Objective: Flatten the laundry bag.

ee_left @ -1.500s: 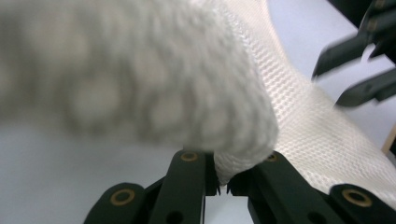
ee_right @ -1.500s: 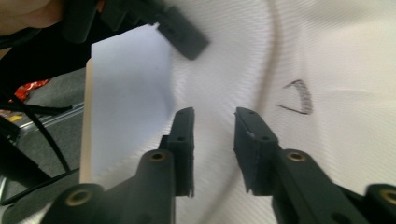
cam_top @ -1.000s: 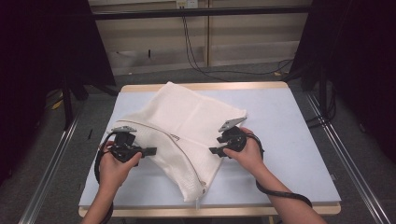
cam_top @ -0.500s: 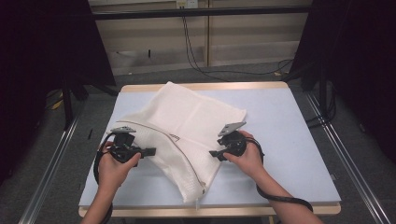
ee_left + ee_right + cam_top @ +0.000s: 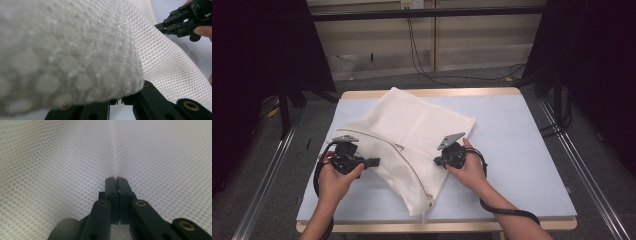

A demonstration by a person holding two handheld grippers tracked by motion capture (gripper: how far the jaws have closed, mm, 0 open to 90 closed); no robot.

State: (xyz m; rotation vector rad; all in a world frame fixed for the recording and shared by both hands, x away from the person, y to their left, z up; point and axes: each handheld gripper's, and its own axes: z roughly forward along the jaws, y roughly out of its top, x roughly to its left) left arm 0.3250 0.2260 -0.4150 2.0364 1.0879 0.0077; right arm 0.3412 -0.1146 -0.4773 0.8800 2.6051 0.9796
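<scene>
**Q:** Pale blue table [image 5: 522, 150], dark room. Where's the bag?

**A:** White mesh bag [image 5: 412, 135] lies diagonally, long axis from the far left to the near edge, between my claws. My right gripper [image 5: 439, 161] has just pinched its right edge; my left gripper [image 5: 374, 162] clamps a fold.

**Q:** Closer views?

**A:** Right gripper view shows jaws together on mesh [image 5: 75, 157]

Pale blue table [image 5: 532, 150], grey floor [image 5: 462, 82], black curtains [image 5: 257, 75]
</scene>
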